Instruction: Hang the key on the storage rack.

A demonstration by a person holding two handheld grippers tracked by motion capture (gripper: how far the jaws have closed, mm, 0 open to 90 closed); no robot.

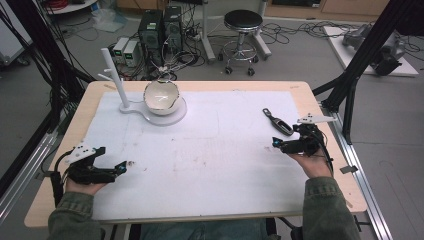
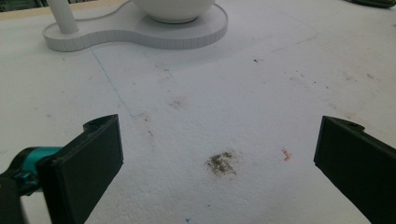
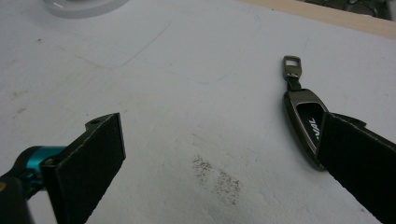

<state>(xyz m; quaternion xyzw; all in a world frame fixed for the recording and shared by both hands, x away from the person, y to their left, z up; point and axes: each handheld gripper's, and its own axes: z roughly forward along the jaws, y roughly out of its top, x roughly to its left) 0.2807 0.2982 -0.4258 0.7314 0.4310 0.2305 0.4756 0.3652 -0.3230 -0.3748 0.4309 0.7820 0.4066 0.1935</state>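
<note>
The right claw [image 3: 219,154] stands wide, and the dark key fob [image 3: 306,119] lies flat just beside its right-hand jaw, partly behind it. The left claw [image 2: 219,158] gapes wide over bare, stained white foam [image 1: 220,150] covering the desk [image 1: 300,92]. A bowl stand [image 1: 160,116] sits far off.

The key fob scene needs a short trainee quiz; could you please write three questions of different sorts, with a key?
1. True or false: the right gripper is shut on the key fob.
2. Which stands on the white stand: A) bowl, B) bottle, C) box?
3. Fill in: the left gripper has its jaws ____.

Key: 1 false, the jaws are apart, the fob lying by one jaw on the white mat. 2 A. 3 open.
</note>
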